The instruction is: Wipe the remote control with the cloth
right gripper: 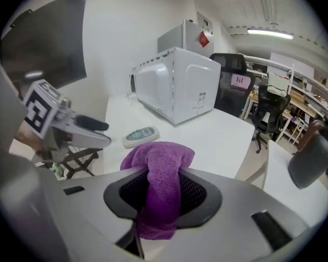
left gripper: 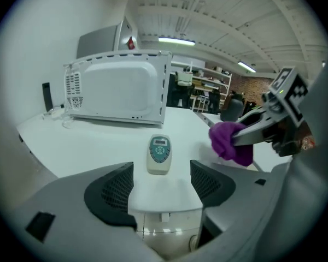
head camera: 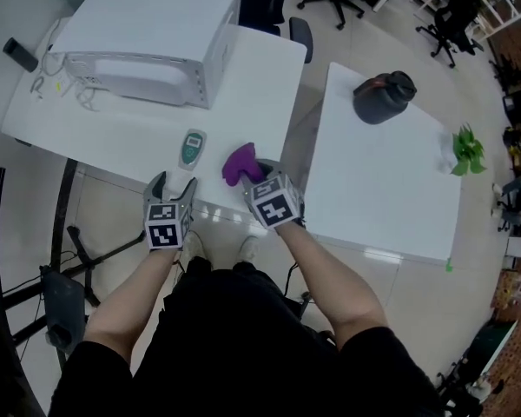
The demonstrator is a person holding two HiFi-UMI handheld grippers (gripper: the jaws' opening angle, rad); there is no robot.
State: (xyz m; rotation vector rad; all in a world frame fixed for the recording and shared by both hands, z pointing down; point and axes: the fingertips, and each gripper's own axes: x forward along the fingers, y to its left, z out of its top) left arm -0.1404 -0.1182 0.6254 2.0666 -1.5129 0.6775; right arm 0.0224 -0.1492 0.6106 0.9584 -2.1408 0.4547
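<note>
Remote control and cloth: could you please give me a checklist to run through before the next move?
1. The cloth is gripped by the right tool: ok, its jaws are shut on the purple fabric.
2. The left tool is free: ok, its jaws are apart with nothing held between them.
3. The remote control is reachable: ok, it lies face up on the white table with nothing on top.
4. The cloth is on the remote control: not ok, it is beside it and apart from it.
5. The remote control is steadied: not ok, the left tool is short of it, at the table's near edge.
</note>
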